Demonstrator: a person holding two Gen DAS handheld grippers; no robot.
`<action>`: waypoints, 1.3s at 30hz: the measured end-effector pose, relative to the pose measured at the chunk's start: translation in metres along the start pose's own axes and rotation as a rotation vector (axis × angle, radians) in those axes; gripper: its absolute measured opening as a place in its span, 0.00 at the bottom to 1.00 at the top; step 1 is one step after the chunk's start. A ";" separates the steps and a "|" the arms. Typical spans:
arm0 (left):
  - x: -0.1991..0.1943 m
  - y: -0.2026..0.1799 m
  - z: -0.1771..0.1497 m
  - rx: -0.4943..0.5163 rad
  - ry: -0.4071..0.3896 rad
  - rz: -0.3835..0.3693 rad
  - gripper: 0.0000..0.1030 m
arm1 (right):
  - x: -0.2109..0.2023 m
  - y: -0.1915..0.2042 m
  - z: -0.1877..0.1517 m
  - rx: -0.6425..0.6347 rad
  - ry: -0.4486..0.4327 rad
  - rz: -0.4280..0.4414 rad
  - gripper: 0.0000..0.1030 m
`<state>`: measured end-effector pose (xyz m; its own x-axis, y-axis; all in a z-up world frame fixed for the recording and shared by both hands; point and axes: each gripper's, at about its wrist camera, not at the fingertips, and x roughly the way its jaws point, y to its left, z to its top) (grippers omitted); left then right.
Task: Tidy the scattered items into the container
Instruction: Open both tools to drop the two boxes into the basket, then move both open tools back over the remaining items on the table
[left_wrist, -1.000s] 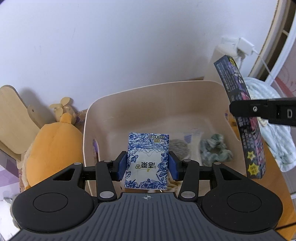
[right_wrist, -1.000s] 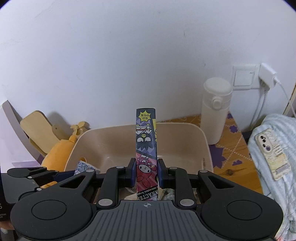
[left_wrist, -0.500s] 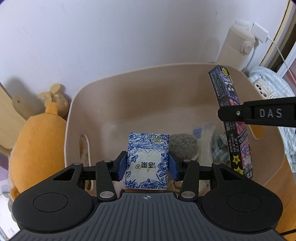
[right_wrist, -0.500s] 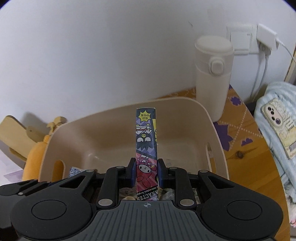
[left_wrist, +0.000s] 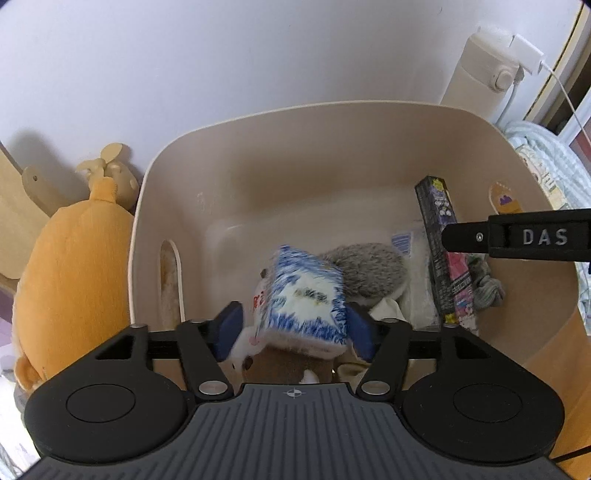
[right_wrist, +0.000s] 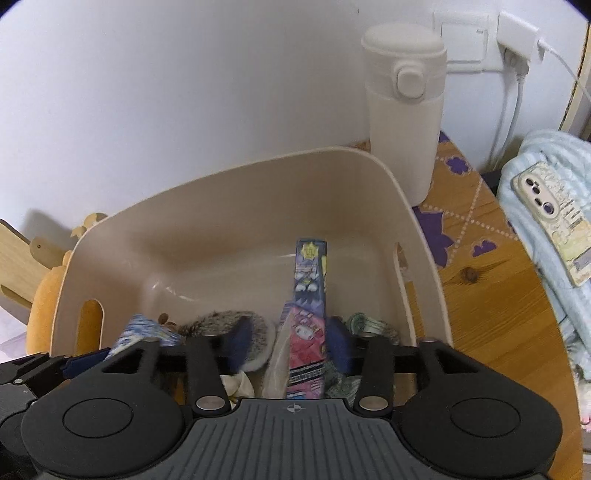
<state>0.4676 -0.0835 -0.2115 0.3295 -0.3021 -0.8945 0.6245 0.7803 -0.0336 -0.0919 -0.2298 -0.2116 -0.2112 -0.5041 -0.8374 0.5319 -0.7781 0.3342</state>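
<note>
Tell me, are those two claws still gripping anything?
No. Both sets of fingers are opening: the blue tissue pack and the long cartoon box are dropping free into the bin.

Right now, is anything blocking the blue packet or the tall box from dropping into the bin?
Nothing visible. Both tongs are opening over the bin; the blue packet tips onto the grey plush, and the tall box stands among the contents.

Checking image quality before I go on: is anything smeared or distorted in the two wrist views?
Left wrist view: the blue-and-white packet between the opening left gripper pads is motion-blurred, its print unreadable; the beige bin stays sharp, its rim bowed by the fisheye. Right wrist view: the cartoon-printed box and the right gripper pads are slightly soft; the white bottle leans from lens distortion.
</note>
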 end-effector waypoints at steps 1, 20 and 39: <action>-0.003 0.000 -0.001 -0.001 -0.005 -0.002 0.67 | -0.004 -0.001 0.000 0.000 -0.011 -0.001 0.58; -0.076 0.012 -0.039 0.077 -0.113 0.022 0.73 | -0.107 0.006 -0.042 0.074 -0.178 -0.004 0.84; -0.085 0.010 -0.112 0.127 -0.016 -0.001 0.73 | -0.119 0.004 -0.165 0.191 -0.075 -0.067 0.96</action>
<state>0.3667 0.0117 -0.1854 0.3395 -0.3126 -0.8871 0.7090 0.7048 0.0230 0.0707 -0.1113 -0.1824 -0.3053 -0.4696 -0.8284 0.3512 -0.8641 0.3604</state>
